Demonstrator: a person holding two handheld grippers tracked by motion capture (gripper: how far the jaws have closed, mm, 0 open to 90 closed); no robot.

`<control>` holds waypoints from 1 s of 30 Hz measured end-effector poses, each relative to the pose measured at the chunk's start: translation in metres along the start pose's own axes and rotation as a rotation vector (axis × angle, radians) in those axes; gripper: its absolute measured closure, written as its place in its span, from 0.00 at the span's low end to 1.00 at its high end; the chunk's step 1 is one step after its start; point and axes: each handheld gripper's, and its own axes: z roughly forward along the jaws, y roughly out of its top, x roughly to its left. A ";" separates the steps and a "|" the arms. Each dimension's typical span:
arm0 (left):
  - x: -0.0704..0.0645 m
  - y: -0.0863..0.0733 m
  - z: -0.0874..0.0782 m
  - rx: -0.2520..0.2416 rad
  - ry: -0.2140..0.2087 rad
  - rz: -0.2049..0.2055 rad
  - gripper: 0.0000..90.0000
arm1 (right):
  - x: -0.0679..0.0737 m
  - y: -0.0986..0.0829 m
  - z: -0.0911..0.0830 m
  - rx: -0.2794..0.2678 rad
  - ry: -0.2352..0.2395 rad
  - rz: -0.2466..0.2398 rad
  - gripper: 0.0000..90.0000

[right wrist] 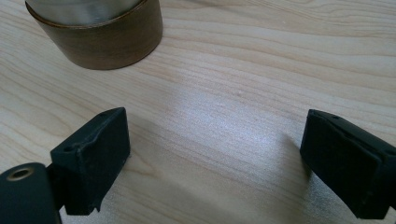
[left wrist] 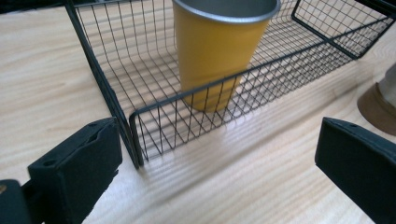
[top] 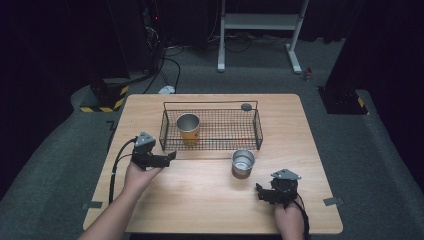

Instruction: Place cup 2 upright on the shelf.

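A black wire basket (top: pixel 258 127) stands at the middle back of the wooden table (top: pixel 200 200). A yellow cup (top: pixel 188 129) with a metal rim stands upright in its left part. A steel cup with a brown base (top: pixel 243 163) stands on the table just in front of the basket. My left gripper (top: pixel 170 156) is open near the basket's front left corner (left wrist: pixel 135 140), with the yellow cup (left wrist: pixel 217 51) ahead behind the wire. My right gripper (top: pixel 259 191) is open and empty, low over the table a little short of the brown-based cup (right wrist: pixel 100 35).
A small grey round object (top: pixel 246 106) lies by the basket's back right corner. The brown-based cup (left wrist: pixel 379 105) sits at the right edge of the left gripper view. Bare table lies between the two hands. Cables and a white stand are on the floor beyond.
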 end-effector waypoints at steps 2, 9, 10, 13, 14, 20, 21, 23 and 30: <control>0.000 -0.005 -0.001 0.004 -0.003 0.002 0.01 | 0.000 0.000 0.000 0.000 0.000 0.000 0.09; 0.000 -0.023 -0.007 0.028 -0.018 -0.001 0.02 | 0.000 0.000 0.000 0.000 0.000 0.000 0.09; 0.000 -0.027 -0.007 0.034 -0.018 -0.003 0.02 | 0.000 0.000 0.000 0.000 0.000 0.000 0.09; 0.000 -0.035 -0.009 0.045 -0.025 0.002 0.02 | 0.000 0.000 0.000 0.000 0.000 0.000 0.09; 0.000 -0.037 -0.010 0.051 -0.027 0.006 0.02 | 0.000 0.000 0.000 0.000 0.000 0.000 0.09; -0.001 -0.053 -0.011 0.092 -0.036 0.012 0.02 | 0.000 0.000 0.000 0.000 0.000 0.000 0.09; 0.000 -0.055 -0.011 0.097 -0.034 0.018 0.02 | 0.000 0.000 0.000 0.000 0.000 0.000 0.09; 0.000 -0.062 -0.013 0.114 -0.030 0.024 0.02 | 0.000 0.000 0.000 0.000 0.001 0.000 0.09; 0.001 -0.079 -0.016 0.181 -0.006 0.027 0.03 | 0.000 0.000 0.000 0.000 0.001 0.000 0.09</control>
